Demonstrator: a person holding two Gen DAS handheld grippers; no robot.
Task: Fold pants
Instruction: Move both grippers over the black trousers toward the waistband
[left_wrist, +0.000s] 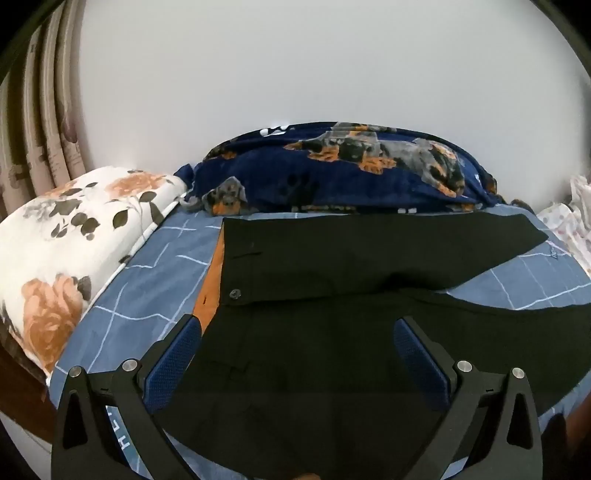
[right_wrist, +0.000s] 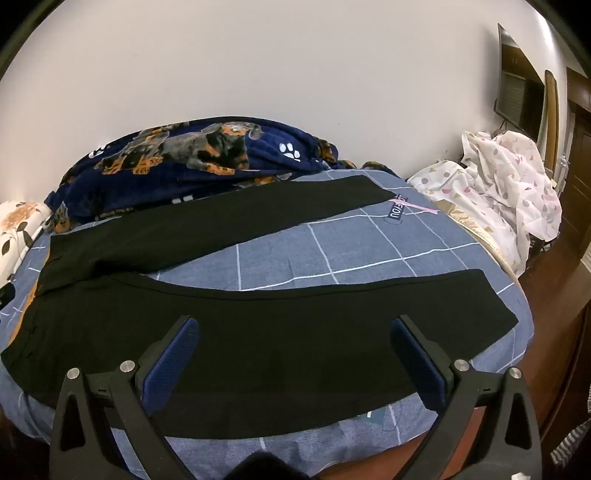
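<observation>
Looking through your left wrist view: one pair of black pants (left_wrist: 332, 266) lies flat on the blue grid bedsheet (left_wrist: 147, 280), waistband end toward the one floral pillow (left_wrist: 74, 236). Near edge of the waist is cut off behind the left gripper (left_wrist: 295, 332); its jaws are spread wide, nothing clamped, fabric lying beyond and below them. Right wrist view: two legs splayed in a V; the right gripper (right_wrist: 293, 332) is likewise released, over the near leg. One dog-print blanket (right_wrist: 177, 162) lies behind.
</observation>
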